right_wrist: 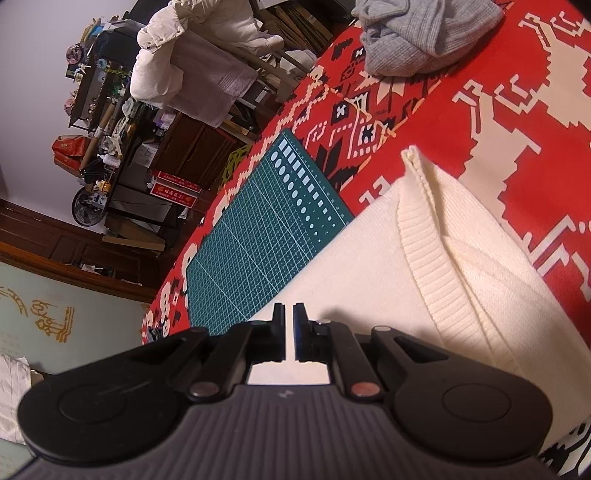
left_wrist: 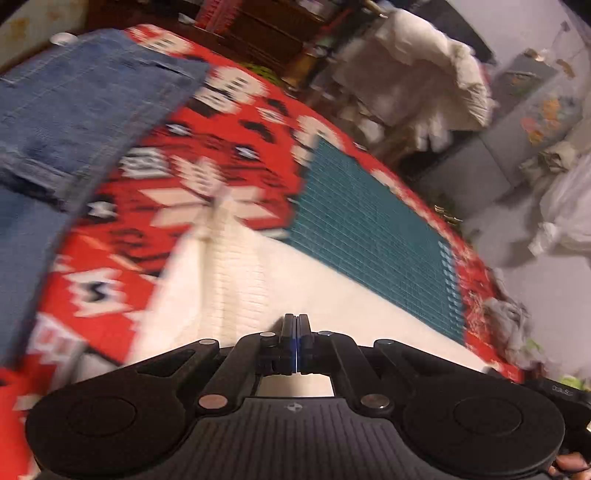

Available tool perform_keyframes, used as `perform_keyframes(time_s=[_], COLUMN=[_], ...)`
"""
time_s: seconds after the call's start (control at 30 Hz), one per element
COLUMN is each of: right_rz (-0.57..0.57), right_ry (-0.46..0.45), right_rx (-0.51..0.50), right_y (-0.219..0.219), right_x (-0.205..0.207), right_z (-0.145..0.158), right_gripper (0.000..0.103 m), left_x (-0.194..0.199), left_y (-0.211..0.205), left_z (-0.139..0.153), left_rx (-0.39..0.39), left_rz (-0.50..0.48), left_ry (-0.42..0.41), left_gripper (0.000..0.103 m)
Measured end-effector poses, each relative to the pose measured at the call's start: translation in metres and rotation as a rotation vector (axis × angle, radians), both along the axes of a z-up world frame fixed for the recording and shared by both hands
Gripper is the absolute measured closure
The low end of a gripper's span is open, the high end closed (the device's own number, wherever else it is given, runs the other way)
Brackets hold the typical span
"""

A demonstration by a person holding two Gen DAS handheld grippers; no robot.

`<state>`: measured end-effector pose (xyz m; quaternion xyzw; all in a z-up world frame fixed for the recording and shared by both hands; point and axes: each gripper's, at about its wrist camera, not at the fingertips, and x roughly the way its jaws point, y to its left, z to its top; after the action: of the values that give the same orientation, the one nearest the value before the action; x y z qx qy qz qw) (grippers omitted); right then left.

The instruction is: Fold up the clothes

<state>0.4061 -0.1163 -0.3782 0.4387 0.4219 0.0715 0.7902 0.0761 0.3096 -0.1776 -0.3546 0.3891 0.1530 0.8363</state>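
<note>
Left gripper point(left_wrist: 296, 343): the jaws are pressed together with only a thin blue line visible between them. No cloth can be seen caught in them; whether a thin layer is pinched cannot be told. The left wrist view is smeared by motion blur.

Right gripper point(right_wrist: 290, 332): the jaws stand slightly spread, with a narrow gap between them and nothing in it. They hang just above the near part of the sweater point(right_wrist: 424, 266).

The sweater, a cream knit, lies on the red patterned cloth point(right_wrist: 517, 110) that covers the tabletop, directly ahead of both grippers. Its ribbed band point(right_wrist: 413, 236) runs away from the right gripper, and one corner points toward the far edge of the tabletop. It partly covers the green cutting mat point(right_wrist: 266, 229) beside it.

Farther off, jeans point(left_wrist: 74, 103) lie toward the far left corner in the left wrist view. A crumpled grey garment point(right_wrist: 417, 33) lies near the far edge in the right wrist view.

Likely faults from here:
- The narrow right gap may ride over the thick knit instead of taking it.
- A closed left gripper cannot take hold, so a one-sided lift would skew the fold.
- A dragged sweater may shift the mat or bunch the red cloth.
</note>
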Motion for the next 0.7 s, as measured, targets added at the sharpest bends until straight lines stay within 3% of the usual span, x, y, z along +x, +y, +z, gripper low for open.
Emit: perform_keyframes(time_s=[0.13,0.23,0.3,0.37,0.43,0.6,0.7], right_rz=[0.01,0.017,0.018,0.017,0.014,0.017,0.017], right_ry=[-0.001,-0.002,-0.003,-0.003,-0.001,0.0,0.001], right_rx=[-0.002,-0.003,-0.003,-0.003,-0.002,0.004,0.008], right_y=[0.001,0.002,0.003,0.003,0.003,0.003,0.001], right_x=[0.0,0.0,0.0,-0.001,-0.001,-0.001,-0.001], right_z=[0.001,0.001,0.001,0.001,0.001,0.001,0.0], right_gripper=[0.097,0.097,0.097,0.097,0.097,0.097,0.097], left_x=[-0.012,-0.007,0.001,0.01,0.015,0.006,-0.003], left_y=[0.011,0.001,-0.011,-0.025,-0.033,-0.027,-0.017], left_z=[0.003,0.004,0.001,-0.003,-0.006,-0.003,-0.003], left_rx=[-0.088,-0.155,-0.169,-0.168,-0.106,-0.002,-0.004], left_rz=[0.017,-0.039,-0.088,-0.128,-0.136,-0.095,-0.06], left_ry=[-0.076,-0.122,-0.11,-0.079,-0.028,0.004,0.022], left_gripper=[0.099,0.099,0.099,0.099,0.099,0.1,0.1])
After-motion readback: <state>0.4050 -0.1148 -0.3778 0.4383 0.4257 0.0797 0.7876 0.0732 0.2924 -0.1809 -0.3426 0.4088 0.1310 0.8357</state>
